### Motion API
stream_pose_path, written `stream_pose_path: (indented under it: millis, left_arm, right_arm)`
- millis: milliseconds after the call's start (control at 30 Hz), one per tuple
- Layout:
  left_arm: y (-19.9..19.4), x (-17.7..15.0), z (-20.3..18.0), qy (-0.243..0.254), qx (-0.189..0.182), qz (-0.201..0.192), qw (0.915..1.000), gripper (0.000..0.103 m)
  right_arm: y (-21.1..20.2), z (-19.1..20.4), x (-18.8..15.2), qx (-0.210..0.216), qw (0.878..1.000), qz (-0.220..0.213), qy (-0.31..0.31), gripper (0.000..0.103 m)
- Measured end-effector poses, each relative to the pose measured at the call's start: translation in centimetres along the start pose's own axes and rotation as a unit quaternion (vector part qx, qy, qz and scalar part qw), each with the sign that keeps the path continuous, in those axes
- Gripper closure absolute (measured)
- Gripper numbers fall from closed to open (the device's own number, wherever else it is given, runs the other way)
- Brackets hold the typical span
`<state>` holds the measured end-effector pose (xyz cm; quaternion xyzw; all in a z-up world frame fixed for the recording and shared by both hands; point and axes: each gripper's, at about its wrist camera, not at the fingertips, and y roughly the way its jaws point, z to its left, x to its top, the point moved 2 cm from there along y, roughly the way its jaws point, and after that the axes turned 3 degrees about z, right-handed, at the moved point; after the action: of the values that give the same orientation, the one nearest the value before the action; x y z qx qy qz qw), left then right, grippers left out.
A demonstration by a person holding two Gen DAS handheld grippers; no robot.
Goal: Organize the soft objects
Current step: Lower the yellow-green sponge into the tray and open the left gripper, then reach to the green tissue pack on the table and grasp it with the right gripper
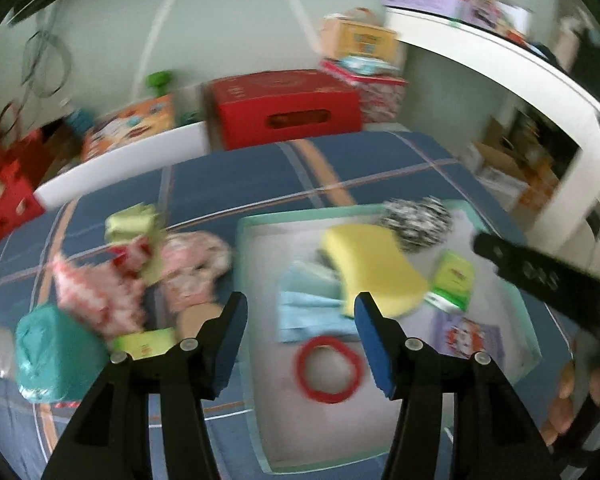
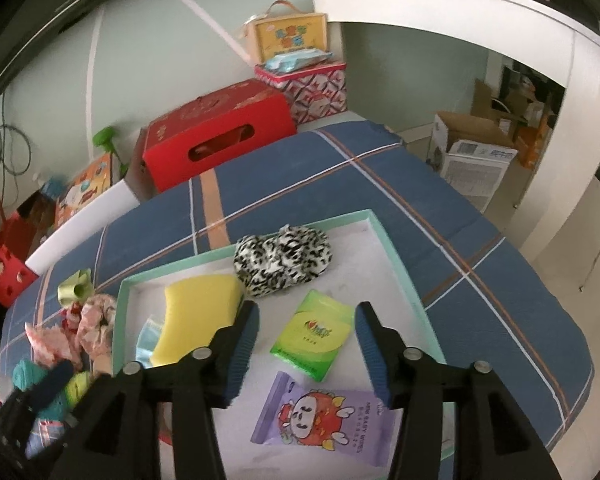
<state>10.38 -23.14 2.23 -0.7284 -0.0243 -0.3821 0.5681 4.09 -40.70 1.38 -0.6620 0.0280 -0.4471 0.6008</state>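
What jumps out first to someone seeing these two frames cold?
The shallow mint-rimmed tray on the blue plaid cloth, holding a yellow foam sponge, a black-and-white spotted plush bundle, a green tissue pack and a purple baby-wipes pack. Left of the tray lies a jumble of pink and red fabric pieces beside a teal yarn ball. Both the left gripper and right gripper hang open and empty above the tray.

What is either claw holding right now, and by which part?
Nothing. The left claw and right claw are both open and empty above the tray.
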Motion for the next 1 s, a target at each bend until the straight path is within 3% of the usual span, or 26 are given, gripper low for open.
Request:
stream_pose_path:
  millis: [100,200,400,867,1000]
  left_arm:
    - [-0.4,0.1,2.7,-0.037,0.026,0.0,0.999,0.045]
    - [-0.8,0.0,5.0,-0.07,0.039,0.0,0.9968,0.031]
    - [-2.1,-0.1,9.0,-0.122,0.061,-0.004,0.9906,0.023]
    - [-5.0,-2.1,18.7,-0.232,0.129,-0.018,0.964,0.021]
    - [-5.7,-2.8,20.4,-0.25,0.133,-0.022,0.9589,0.02]
  right_arm:
    - [0.2,1.0,-0.3,0.0,1.0,0.008,-0.017,0.04]
    - [0.2,1.9,-0.5,-0.006,0.999,0.01,-0.034,0.034]
    - [0.2,4.2,-1.1,0.015,0.998,0.018,-0.055,0.029]
    - [-0.1,11.5,-3.6,0.041,0.99,0.029,-0.132,0.014]
    - [-0.1,13.7,-4.4,0.053,0.987,0.032,-0.15,0.0]
